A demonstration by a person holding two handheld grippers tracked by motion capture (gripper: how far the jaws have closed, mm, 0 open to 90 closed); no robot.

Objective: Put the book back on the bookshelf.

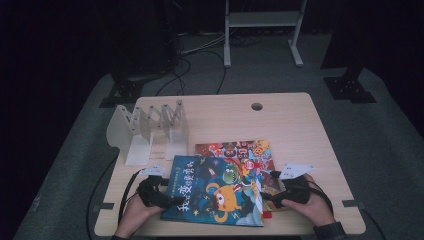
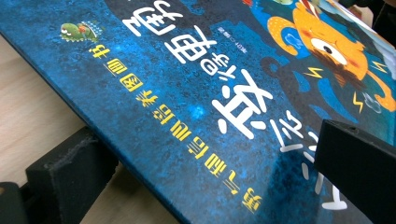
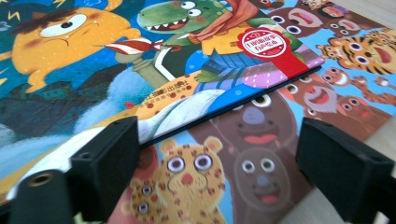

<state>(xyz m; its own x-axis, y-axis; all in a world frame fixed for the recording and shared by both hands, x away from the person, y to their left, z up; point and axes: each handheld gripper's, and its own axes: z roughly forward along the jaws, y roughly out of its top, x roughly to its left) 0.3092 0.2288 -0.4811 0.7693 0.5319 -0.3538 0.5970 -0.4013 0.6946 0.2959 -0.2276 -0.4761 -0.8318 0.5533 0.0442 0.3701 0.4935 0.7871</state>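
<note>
The left hand-held gripper (image 1: 167, 201) pinches the spine edge of the blue picture book (image 1: 215, 192), 1 jaw under, 1 on the cover, tilting it off the counter (image 1: 280, 120). The right hand-held gripper (image 1: 265, 196) stands open at the opposite edge, gripping nothing, likely to steady it. Glossy, stiff boards overlap a second, animal-faced book (image 1: 235, 148). A white folding rack (image 1: 150, 127) waits behind.

Both forearms come in from bottom of high view, bare hands wrapped round the gripper bodies. Left black two-jaw gripper (image 1: 165, 201) sits low at left, pointing right, grey plate on top; its jaws stand one under and one over a book edge, set either side of it, whether the pads press can't be told. Right black two-jaw gripper (image 1: 267, 196) low at right, pointing left; jaws apart, nothing pinched betw. them.
</note>
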